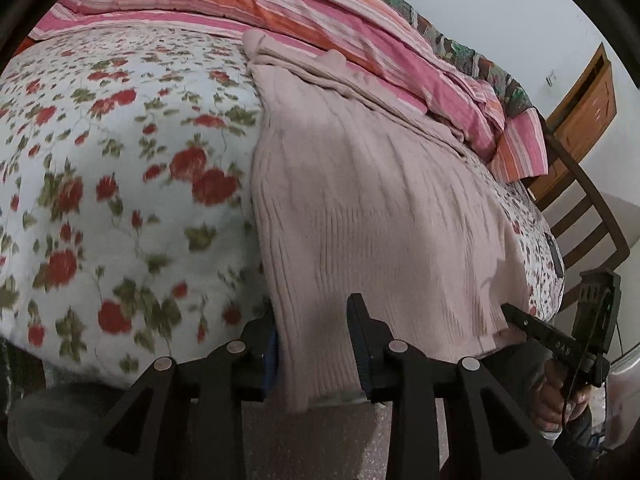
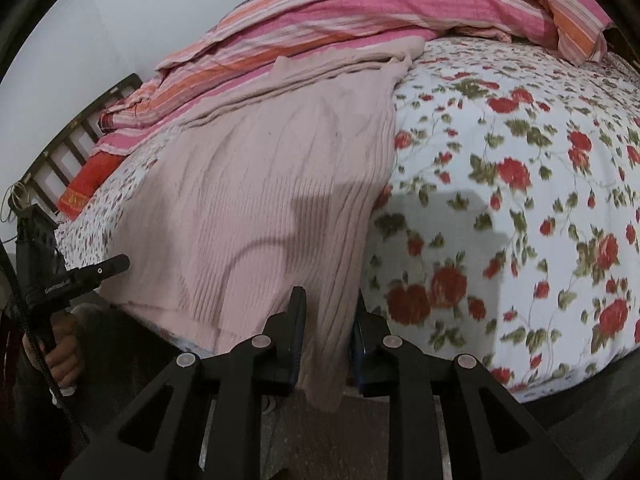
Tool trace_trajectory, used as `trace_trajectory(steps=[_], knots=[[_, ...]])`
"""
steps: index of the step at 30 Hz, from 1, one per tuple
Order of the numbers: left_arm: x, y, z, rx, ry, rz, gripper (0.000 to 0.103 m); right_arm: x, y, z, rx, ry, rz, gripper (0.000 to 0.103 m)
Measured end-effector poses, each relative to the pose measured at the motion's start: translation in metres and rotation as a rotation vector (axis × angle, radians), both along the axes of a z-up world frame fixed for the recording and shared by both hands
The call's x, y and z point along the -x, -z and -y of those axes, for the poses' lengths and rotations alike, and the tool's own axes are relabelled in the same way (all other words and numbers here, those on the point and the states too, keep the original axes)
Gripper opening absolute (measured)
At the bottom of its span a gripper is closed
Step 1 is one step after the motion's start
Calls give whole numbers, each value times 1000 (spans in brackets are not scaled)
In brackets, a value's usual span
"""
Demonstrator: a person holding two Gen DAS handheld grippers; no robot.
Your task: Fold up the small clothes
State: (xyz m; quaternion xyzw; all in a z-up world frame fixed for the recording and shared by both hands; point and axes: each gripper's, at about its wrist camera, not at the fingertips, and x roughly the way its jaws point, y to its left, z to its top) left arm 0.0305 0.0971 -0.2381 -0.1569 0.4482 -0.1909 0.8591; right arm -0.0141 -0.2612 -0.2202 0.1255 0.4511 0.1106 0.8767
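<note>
A pale pink ribbed sweater (image 1: 360,200) (image 2: 260,200) lies flat on a floral bedspread (image 1: 120,160) (image 2: 500,200), its hem draping over the near edge of the bed. My left gripper (image 1: 314,344) straddles one hem corner; its jaws stand apart with the knit loose between them. At the other hem corner, my right gripper (image 2: 330,328) is likewise open, the cloth hanging between its fingers. Each gripper also shows in the other's view, the right gripper (image 1: 516,316) at the sweater's far corner and the left gripper (image 2: 116,264) at the left.
A bunched pink and orange striped quilt (image 1: 320,12) (image 2: 340,12) lies along the far side of the bed, touching the sweater's top. A dark wooden chair (image 1: 580,208) and a wooden cabinet (image 1: 584,100) stand beside the bed. A red cloth (image 2: 88,184) lies near the slatted rail (image 2: 80,128).
</note>
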Motion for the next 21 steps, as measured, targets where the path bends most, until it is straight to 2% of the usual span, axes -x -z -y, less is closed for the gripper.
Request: trace_trajectory(steps=[1, 2, 4, 8, 12, 19, 21], knots=[[2, 0, 0, 1, -6, 1, 28, 0, 0, -1, -3, 0, -4, 21], [4, 0, 1, -1, -13, -1, 25, 0, 0, -1, -8, 2, -10, 16], [5, -1, 1, 5, -15, 1, 6, 1, -1, -3, -9, 3, -8, 6], [15, -22, -3, 34, -25, 68, 7, 9, -26, -3, 17, 21, 89, 5], [17, -61, -17, 140, -53, 146, 7, 11, -59, 10, -57, 32, 158, 5], [1, -110, -22, 192, -113, 253, 7, -8, -106, 26, -182, 52, 240, 5], [-7, -119, -22, 186, -141, 269, 7, -15, -114, 32, -215, 59, 248, 5]])
